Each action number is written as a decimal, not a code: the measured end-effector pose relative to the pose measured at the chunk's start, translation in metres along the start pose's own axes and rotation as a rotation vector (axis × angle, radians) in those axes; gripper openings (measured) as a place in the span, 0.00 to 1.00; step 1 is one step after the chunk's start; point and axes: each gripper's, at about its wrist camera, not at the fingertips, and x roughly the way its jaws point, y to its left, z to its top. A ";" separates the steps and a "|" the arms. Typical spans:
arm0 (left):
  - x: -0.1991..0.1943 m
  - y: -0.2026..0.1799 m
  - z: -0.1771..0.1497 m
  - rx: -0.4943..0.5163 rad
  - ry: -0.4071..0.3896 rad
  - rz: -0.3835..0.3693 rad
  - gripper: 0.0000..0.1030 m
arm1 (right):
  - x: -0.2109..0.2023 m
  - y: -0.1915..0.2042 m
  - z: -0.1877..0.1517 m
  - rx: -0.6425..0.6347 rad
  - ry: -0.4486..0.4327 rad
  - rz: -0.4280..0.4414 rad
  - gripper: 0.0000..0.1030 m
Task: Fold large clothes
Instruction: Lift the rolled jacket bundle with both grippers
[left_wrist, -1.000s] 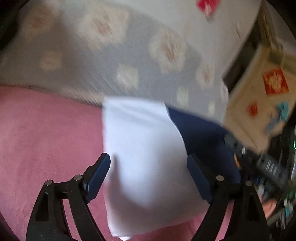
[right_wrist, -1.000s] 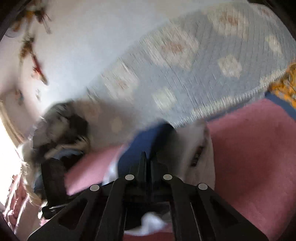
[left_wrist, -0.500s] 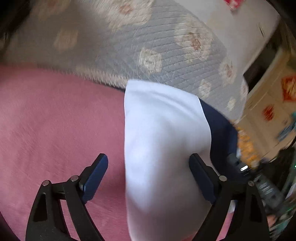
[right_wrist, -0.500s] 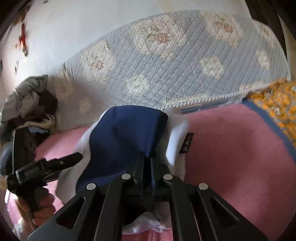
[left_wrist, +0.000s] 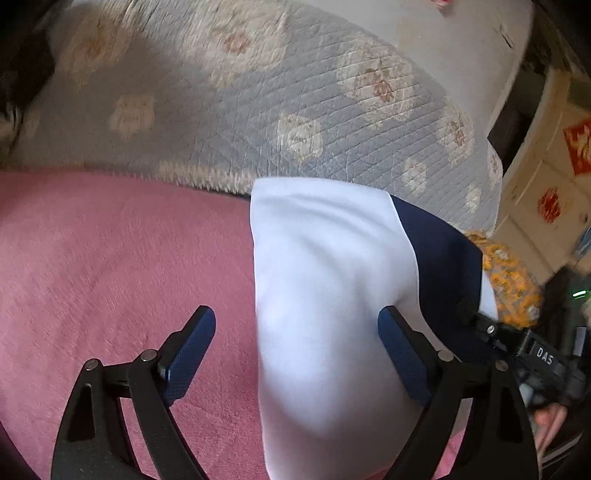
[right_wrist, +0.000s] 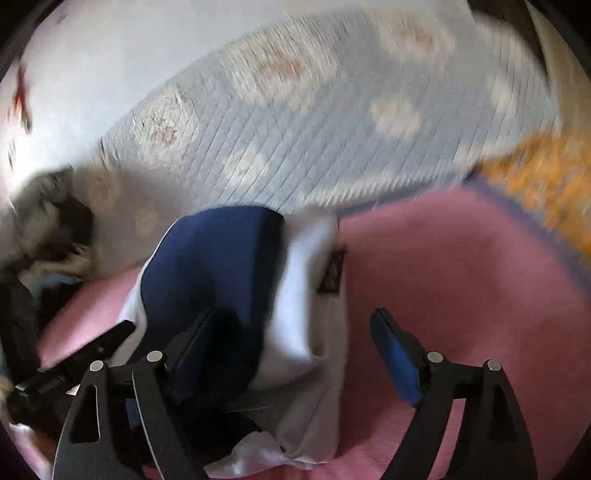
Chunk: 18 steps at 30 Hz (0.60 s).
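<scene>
A folded white and navy garment lies on the pink blanket. My left gripper stands open over the garment's left edge, its pads apart from the cloth. In the right wrist view the same garment shows its navy side and a dark label. My right gripper has its jaws opening wide, with the garment lying between them and the pads off it. The right gripper also shows at the right edge of the left wrist view, with a hand below it.
A grey-blue quilt with pale flowers lies beyond the blanket. An orange patterned cloth sits at the right. A pile of dark clothes lies at the left. A cream cabinet stands at the far right.
My right gripper went from shut on the garment to wide open and sank toward the blanket; the garment now rests there. The left gripper dropped slightly and stayed open.
</scene>
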 end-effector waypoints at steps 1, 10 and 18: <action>0.007 0.013 0.003 -0.079 0.052 -0.078 0.87 | 0.008 -0.014 0.002 0.069 0.046 0.092 0.83; 0.038 0.031 0.013 -0.206 0.196 -0.331 0.75 | 0.034 -0.031 0.014 0.090 0.120 0.281 0.78; -0.040 -0.051 0.012 0.080 0.109 -0.342 0.67 | -0.026 0.014 0.011 -0.011 -0.006 0.346 0.55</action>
